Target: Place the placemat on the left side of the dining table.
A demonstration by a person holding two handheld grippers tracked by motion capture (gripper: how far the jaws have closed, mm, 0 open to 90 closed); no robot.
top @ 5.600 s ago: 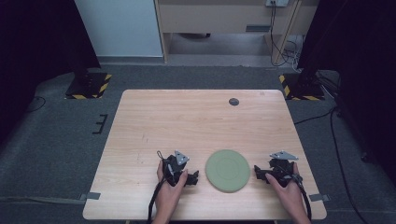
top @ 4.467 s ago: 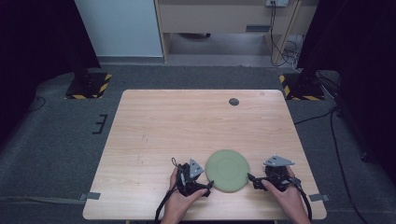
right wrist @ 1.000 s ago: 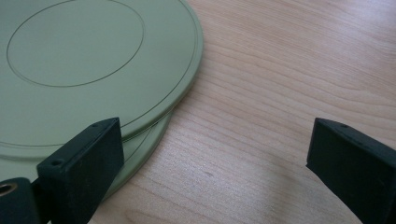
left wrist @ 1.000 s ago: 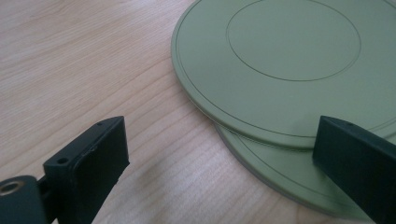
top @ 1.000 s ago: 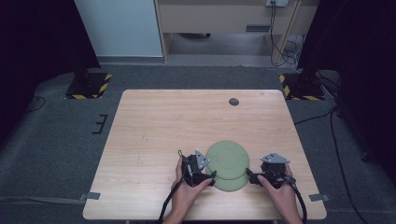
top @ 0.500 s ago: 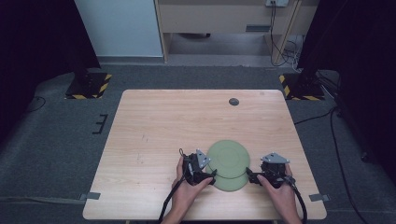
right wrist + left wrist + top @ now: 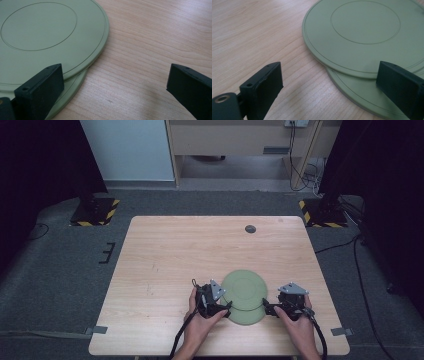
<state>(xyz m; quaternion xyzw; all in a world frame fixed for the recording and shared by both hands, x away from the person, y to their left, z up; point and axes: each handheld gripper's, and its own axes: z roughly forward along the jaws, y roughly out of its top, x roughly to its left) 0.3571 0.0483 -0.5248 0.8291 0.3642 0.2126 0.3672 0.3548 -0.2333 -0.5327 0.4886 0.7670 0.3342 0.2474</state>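
Two flat round green plates lie stacked near the table's front edge, and the upper plate (image 7: 244, 288) is shifted toward the far side off the lower plate (image 7: 248, 316). My left gripper (image 7: 226, 307) sits at their left edge, open, its jaws astride the rims of the upper plate (image 7: 364, 35) and the lower plate (image 7: 362, 96). My right gripper (image 7: 267, 309) is at their right edge, also open. In the right gripper view its left jaw hovers over the upper plate (image 7: 47, 32) and the lower plate (image 7: 72, 90), while its right jaw is over bare wood. Nothing is gripped.
The wooden table (image 7: 175, 260) has a small dark round disc (image 7: 250, 228) near its far edge. Beyond the table are grey carpet, two stands with yellow-black striped bases (image 7: 95, 210), and a wooden cabinet with cables at the back.
Since several seconds ago both grippers have closed in on the plates from either side, and the upper plate has slid away from me off the lower one. Little has moved in the last second.
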